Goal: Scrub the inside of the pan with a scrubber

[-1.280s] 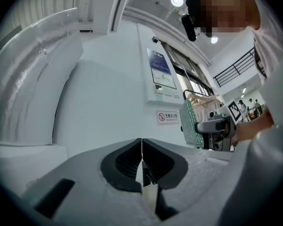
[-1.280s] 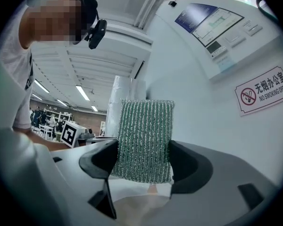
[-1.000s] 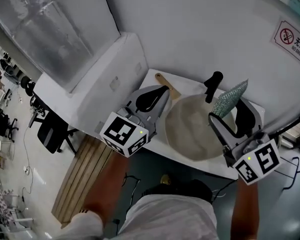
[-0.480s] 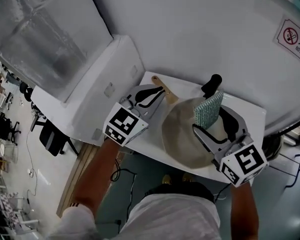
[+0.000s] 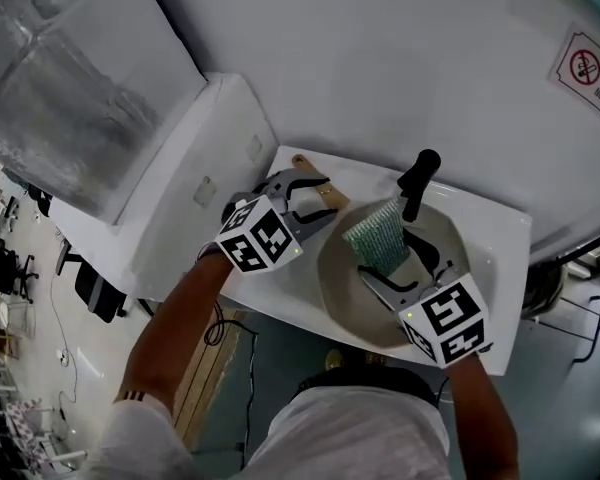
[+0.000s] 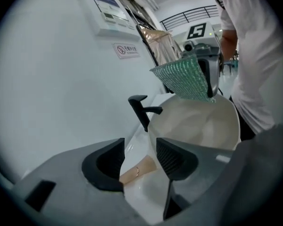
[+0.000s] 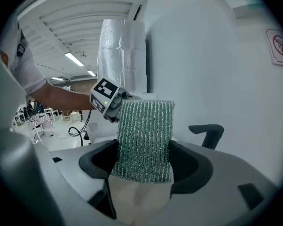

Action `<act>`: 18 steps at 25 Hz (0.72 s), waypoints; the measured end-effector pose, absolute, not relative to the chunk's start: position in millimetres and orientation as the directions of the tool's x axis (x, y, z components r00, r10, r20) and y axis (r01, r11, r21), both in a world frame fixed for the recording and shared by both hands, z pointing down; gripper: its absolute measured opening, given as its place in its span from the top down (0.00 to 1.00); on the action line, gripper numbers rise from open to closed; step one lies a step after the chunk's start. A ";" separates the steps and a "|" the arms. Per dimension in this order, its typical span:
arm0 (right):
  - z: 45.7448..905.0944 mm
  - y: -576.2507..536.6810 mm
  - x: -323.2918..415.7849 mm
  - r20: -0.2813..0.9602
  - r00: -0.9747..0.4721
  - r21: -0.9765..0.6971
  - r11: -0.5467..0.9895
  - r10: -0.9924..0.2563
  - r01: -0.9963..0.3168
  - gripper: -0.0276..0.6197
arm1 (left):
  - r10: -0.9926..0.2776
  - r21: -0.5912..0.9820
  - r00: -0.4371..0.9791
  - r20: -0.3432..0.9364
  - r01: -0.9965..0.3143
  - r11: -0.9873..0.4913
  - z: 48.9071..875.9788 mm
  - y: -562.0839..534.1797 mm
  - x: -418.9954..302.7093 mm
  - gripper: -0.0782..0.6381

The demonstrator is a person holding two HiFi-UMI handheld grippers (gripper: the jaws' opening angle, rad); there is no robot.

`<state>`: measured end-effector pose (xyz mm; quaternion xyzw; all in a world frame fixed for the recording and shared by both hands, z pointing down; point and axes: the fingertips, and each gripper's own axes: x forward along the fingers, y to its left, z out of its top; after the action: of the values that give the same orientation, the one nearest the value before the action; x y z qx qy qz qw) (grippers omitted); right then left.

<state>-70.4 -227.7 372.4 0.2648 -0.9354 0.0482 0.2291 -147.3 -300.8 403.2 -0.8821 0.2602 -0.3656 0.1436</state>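
A white table [image 5: 285, 283] is seen under the pan [image 5: 350, 298], which stands on it with its pale inside [image 6: 203, 126] facing up and its black handle [image 5: 420, 173] rising from the far rim. The right gripper [image 5: 385, 273] is held over the pan's inside, and its jaws are clamped on the lower edge of the scrubber [image 5: 378, 243]. In the right gripper view the green mesh scrubber [image 7: 144, 140] is pinched upright between both pads, with the pan's inside [image 7: 137, 201] below it and the handle [image 7: 207, 133] beyond. Whether the scrubber touches the pan cannot be told. The left gripper [image 5: 315, 190] is held just left of the pan, outside its rim. Its jaws [image 6: 139, 149] are opening, and nothing is pressed by them; a wooden piece [image 6: 137, 171] lying on the table just left of the pan is seen in the gap between them. A sign [image 5: 592, 68] is fixed to the wall well beyond the pan.
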 end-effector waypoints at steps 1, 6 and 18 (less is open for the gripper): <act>379.7 -228.8 -72.4 0.477 -0.746 0.029 0.857 -0.464 -0.515 0.43 | -0.548 -0.447 0.592 0.591 -0.325 -0.833 409.4 -303.8 -148.0 0.60; 414.6 -234.6 -79.7 0.578 -0.695 0.026 0.861 -0.427 -0.508 0.43 | -0.473 -0.459 0.537 0.698 -0.170 -0.872 443.4 -315.1 -156.0 0.57; 486.5 -258.1 -75.0 0.753 -0.535 0.052 0.845 -0.383 -0.532 0.43 | -0.401 -0.455 0.342 0.850 0.091 -0.886 517.9 -342.4 -172.4 0.53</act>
<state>-75.0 -258.1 486.5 0.2627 -0.8712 0.0920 0.4044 -172.4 -342.4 517.9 -0.7898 0.0982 -0.5650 0.2176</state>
